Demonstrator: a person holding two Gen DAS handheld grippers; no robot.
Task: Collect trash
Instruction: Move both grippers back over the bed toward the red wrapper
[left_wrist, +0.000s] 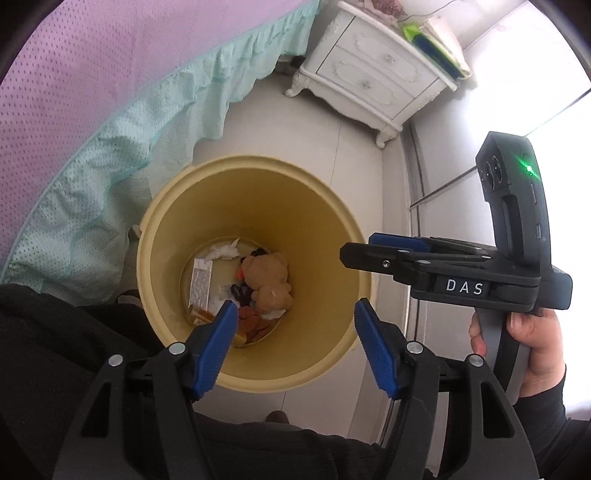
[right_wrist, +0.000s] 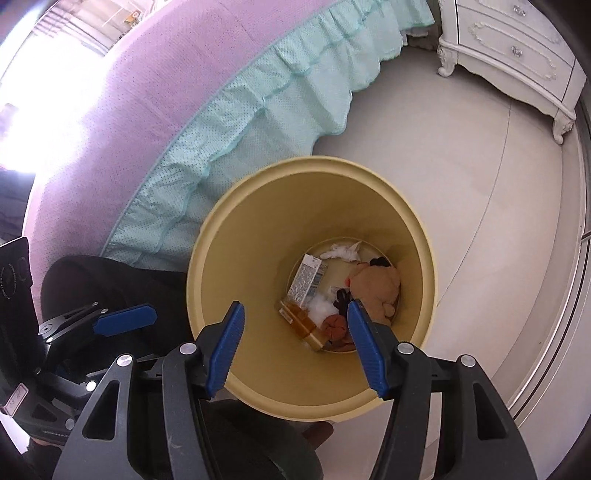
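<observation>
A pale yellow bin (left_wrist: 255, 162) (right_wrist: 306, 162) stands on the floor beside the bed. At its bottom lie a tan plush toy (left_wrist: 267, 284) (right_wrist: 376, 284), a white carton (left_wrist: 201, 284) (right_wrist: 306, 278), crumpled white tissue (left_wrist: 225, 253) (right_wrist: 341, 253), an amber bottle (right_wrist: 303, 321) and brownish scraps (left_wrist: 255, 323). Both grippers hang over the bin's mouth. My left gripper (left_wrist: 295, 306) is open with nothing between its blue pads. My right gripper (right_wrist: 295, 306) (left_wrist: 356, 247) is also open and holds nothing; a hand (left_wrist: 532, 343) grips its handle.
A bed with a purple cover (right_wrist: 110, 110) and a teal frill (left_wrist: 122, 155) (right_wrist: 258, 110) runs along the left. A white nightstand (left_wrist: 373, 74) (right_wrist: 517, 48) stands at the back. Dark clothing of the person (left_wrist: 55, 350) fills the near left. Grey floor tiles (right_wrist: 480, 184) lie to the right.
</observation>
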